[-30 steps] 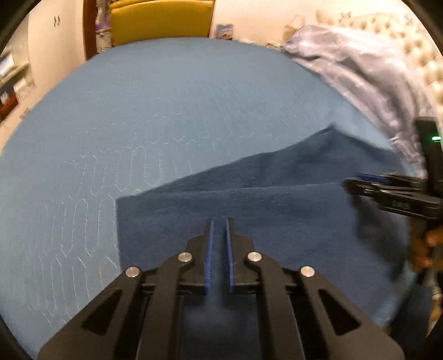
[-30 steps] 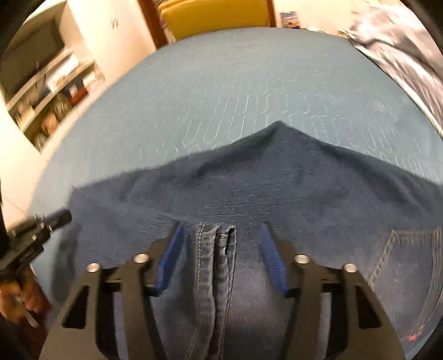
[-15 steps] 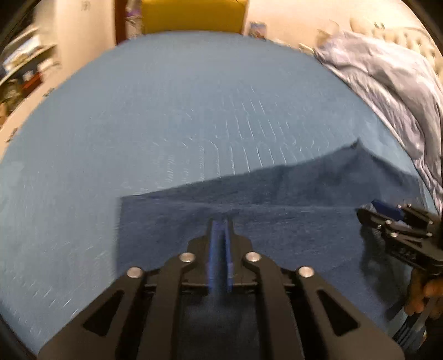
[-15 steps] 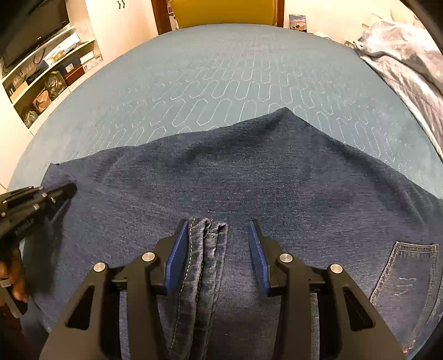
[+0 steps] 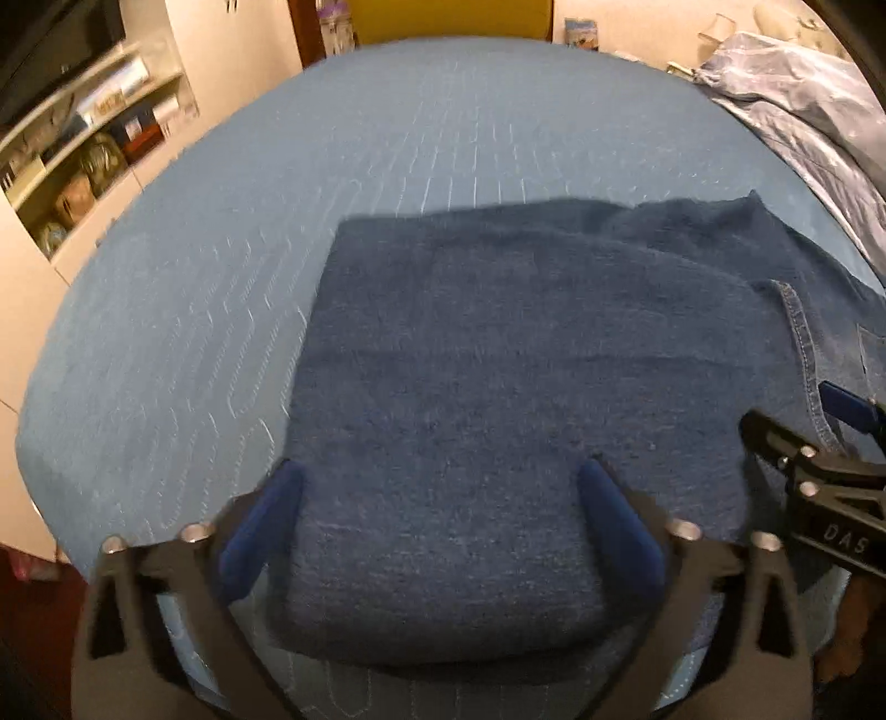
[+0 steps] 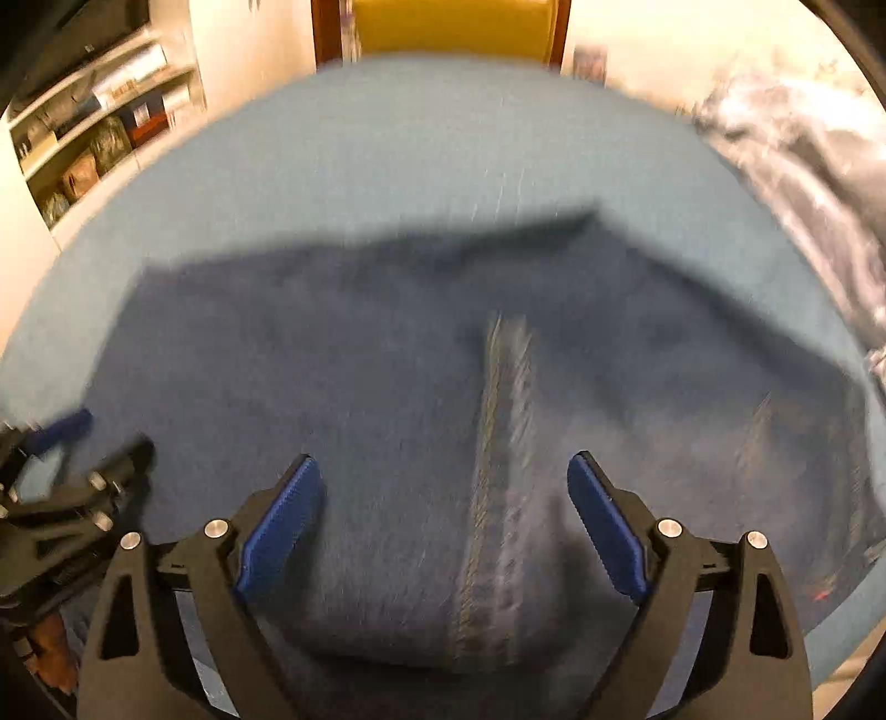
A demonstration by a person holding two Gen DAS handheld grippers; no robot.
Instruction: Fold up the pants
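Note:
Dark blue jeans lie folded on the blue quilted bed; they also show, blurred, in the right wrist view with a stitched seam running down the middle. My left gripper is open and empty, its blue pads wide apart above the near fold. My right gripper is open and empty over the seam. The right gripper also shows at the right edge of the left wrist view, and the left gripper at the left edge of the right wrist view.
A crumpled grey-blue blanket lies at the bed's far right. White shelves with boxes stand at the left. A yellow chair stands beyond the far edge. The bed's near edge drops off at lower left.
Both grippers have opened and let go of the jeans. They have pulled back, and the jeans now lie folded on the bed. The right view is blurred with motion.

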